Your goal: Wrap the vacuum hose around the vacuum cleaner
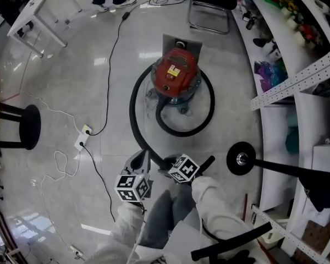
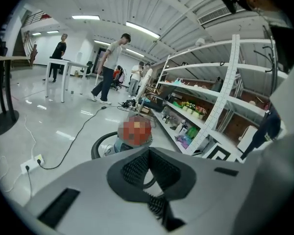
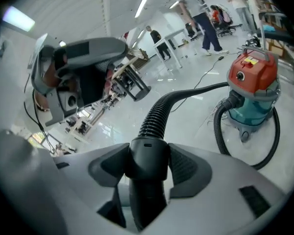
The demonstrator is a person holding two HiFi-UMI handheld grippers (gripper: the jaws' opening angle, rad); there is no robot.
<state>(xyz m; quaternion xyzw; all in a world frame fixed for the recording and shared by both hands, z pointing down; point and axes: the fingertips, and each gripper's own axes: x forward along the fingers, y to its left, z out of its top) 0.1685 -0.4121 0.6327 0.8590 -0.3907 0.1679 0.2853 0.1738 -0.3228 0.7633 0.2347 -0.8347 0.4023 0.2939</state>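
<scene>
The vacuum cleaner [image 1: 176, 70] has a red top and a teal body [image 3: 252, 80] and stands on the glossy floor ahead of me. Its black ribbed hose [image 1: 133, 114] loops round the base and runs back along the left side to my hands. My right gripper [image 1: 175, 164] is shut on the hose's smooth black end cuff [image 3: 148, 151], and the ribbed hose [image 3: 159, 114] rises beyond the pads. My left gripper [image 1: 137, 161] hovers just left of the hose, jaws shut with nothing between them [image 2: 149, 155]. The vacuum cleaner [image 2: 118, 146] and a hose loop [image 2: 95, 146] show beyond it.
A power cord [image 1: 113, 54] runs from the far floor to a white power strip [image 1: 82, 139]. At the left is a black stool base [image 1: 27, 126]. Shelving [image 1: 297, 81] lines the right side, with a round black stand base [image 1: 241, 158]. A chair [image 1: 212, 7] and a person [image 2: 110, 67] are farther off.
</scene>
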